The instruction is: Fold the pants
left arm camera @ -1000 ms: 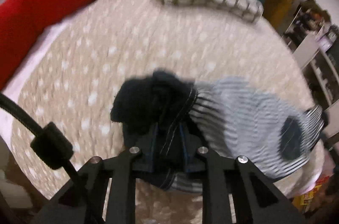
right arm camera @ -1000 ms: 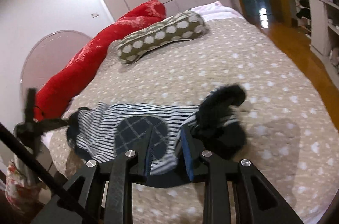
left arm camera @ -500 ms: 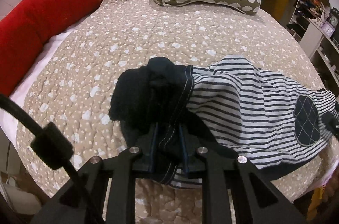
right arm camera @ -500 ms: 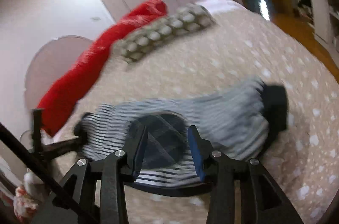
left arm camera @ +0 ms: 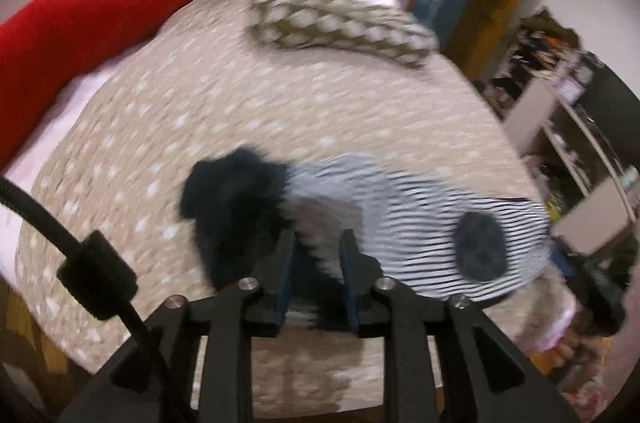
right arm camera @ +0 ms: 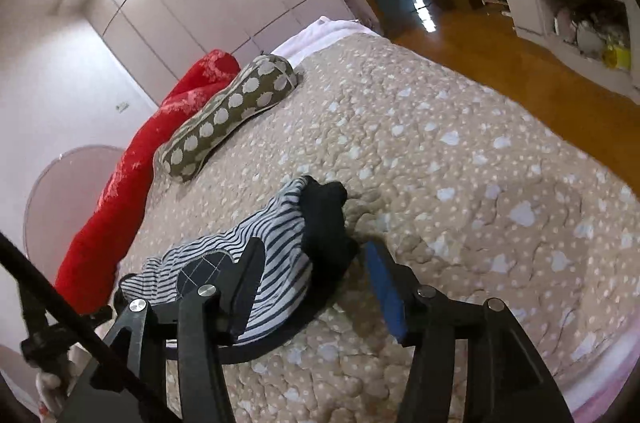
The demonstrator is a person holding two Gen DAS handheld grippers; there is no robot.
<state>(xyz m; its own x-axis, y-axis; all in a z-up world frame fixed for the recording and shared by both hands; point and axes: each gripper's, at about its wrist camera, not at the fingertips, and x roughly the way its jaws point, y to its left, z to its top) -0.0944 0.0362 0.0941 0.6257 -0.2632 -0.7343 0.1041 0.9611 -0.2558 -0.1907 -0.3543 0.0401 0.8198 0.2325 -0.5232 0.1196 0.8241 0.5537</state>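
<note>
The striped pants (left arm camera: 420, 219) with a dark checked patch and black cuffs lie bunched near the front edge of the bed (left arm camera: 240, 95). In the left wrist view my left gripper (left arm camera: 316, 251) sits low over the black cuff end, its jaws slightly apart with cloth between them; the view is blurred. In the right wrist view the pants (right arm camera: 276, 247) lie in a short heap with the black cuff (right arm camera: 324, 219) on top. My right gripper (right arm camera: 316, 271) is wide open around that heap and grips nothing.
A long red cushion (right arm camera: 132, 175) and a spotted olive bolster (right arm camera: 228, 111) lie at the head of the bed. White wardrobes stand behind. An orange floor and shelves (right arm camera: 568, 3) lie to the right. A cable (left arm camera: 52, 223) runs at the left.
My right gripper has opened wide and let the pants go; the cuff end now lies folded over the striped part. My left gripper's jaws have parted slightly and the view has tilted.
</note>
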